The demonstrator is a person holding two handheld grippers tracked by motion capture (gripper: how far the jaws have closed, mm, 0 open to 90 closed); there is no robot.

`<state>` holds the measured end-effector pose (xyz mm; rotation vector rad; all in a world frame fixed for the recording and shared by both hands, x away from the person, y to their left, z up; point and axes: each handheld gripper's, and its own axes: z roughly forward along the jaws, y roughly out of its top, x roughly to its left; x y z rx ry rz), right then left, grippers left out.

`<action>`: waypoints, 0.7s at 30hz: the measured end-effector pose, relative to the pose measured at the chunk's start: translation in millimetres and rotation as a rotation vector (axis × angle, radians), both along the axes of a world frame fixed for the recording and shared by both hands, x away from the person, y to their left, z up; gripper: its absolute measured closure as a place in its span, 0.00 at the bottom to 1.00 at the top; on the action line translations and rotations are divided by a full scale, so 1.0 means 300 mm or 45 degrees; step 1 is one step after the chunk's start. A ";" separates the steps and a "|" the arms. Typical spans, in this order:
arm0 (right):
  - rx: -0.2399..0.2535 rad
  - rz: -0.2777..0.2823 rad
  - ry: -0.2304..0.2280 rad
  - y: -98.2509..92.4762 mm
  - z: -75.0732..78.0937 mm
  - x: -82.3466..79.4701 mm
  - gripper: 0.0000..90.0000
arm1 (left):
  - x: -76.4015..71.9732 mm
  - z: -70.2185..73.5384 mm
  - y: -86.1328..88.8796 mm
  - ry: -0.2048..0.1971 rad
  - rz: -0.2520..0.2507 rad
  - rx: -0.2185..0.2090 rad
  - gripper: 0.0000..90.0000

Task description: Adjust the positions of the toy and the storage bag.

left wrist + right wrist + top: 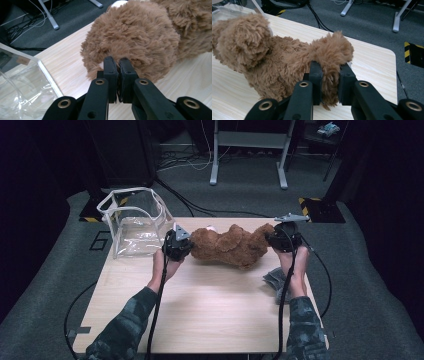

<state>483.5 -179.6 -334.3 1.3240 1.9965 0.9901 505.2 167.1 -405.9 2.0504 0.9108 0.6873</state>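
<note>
A brown plush teddy bear (pixel 230 245) lies stretched across the back of the wooden table (pixel 210 305), between my two grippers. My left gripper (pixel 186 245) is shut on the fur at the bear's round left end (pixel 135 37), its jaws nearly together with a pinch of fur (pixel 117 61). My right gripper (pixel 272 239) is shut on a limb at the bear's right end (pixel 332 72); brown fur fills the gap between its jaws. The bear (pixel 262 57) hangs a little off the table at its ends.
A clear plastic bag with a white rim (pixel 132 220) stands open at the table's back left, close to my left gripper. A grey folded cloth (pixel 275 280) lies by the right forearm. Beyond the table is carpet with cables and a metal stand (pixel 250 150).
</note>
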 end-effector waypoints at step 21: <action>-0.032 0.055 -0.070 0.082 0.089 -0.143 0.86 | 0.093 0.032 0.007 0.012 0.022 0.005 0.96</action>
